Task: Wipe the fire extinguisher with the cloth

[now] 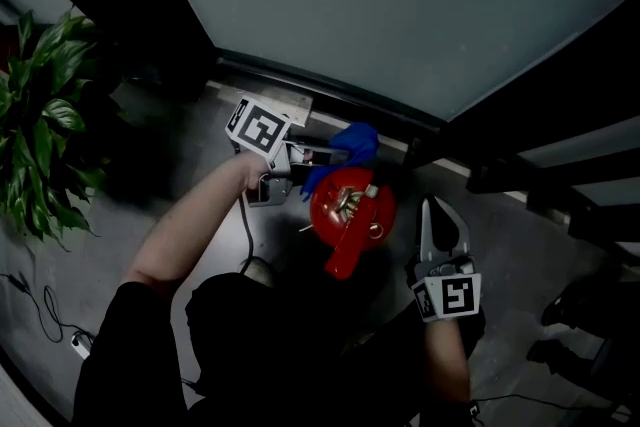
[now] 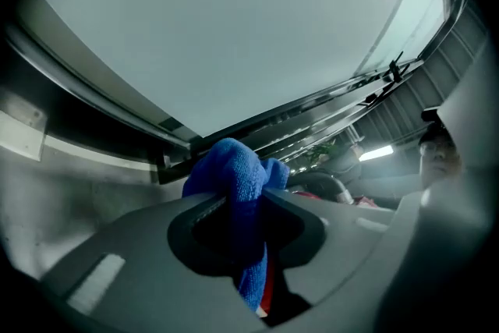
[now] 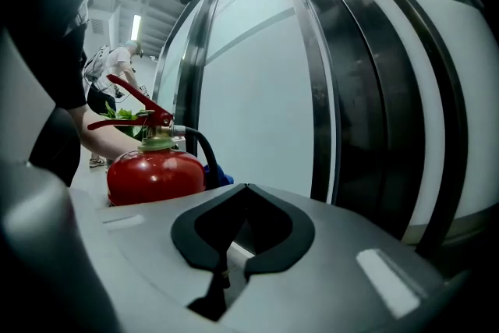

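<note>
A red fire extinguisher (image 1: 350, 215) stands on the floor below me, its top and lever facing up. My left gripper (image 1: 320, 156) is shut on a blue cloth (image 1: 347, 147), which lies against the extinguisher's far side. In the left gripper view the cloth (image 2: 234, 177) bulges out between the jaws of the left gripper (image 2: 238, 197). My right gripper (image 1: 438, 208) hangs to the right of the extinguisher, apart from it, shut and empty. In the right gripper view the right gripper (image 3: 243, 186) has its tips together, and the extinguisher (image 3: 154, 174) with its black hose (image 3: 204, 154) stands at the left.
A frosted glass wall (image 1: 400, 5) in a dark metal frame rises just behind the extinguisher. A potted plant (image 1: 40, 125) stands at the left, with cables (image 1: 40, 310) on the floor near it. Black shoes (image 1: 570, 320) show at the right. A person (image 3: 117, 66) stands far off.
</note>
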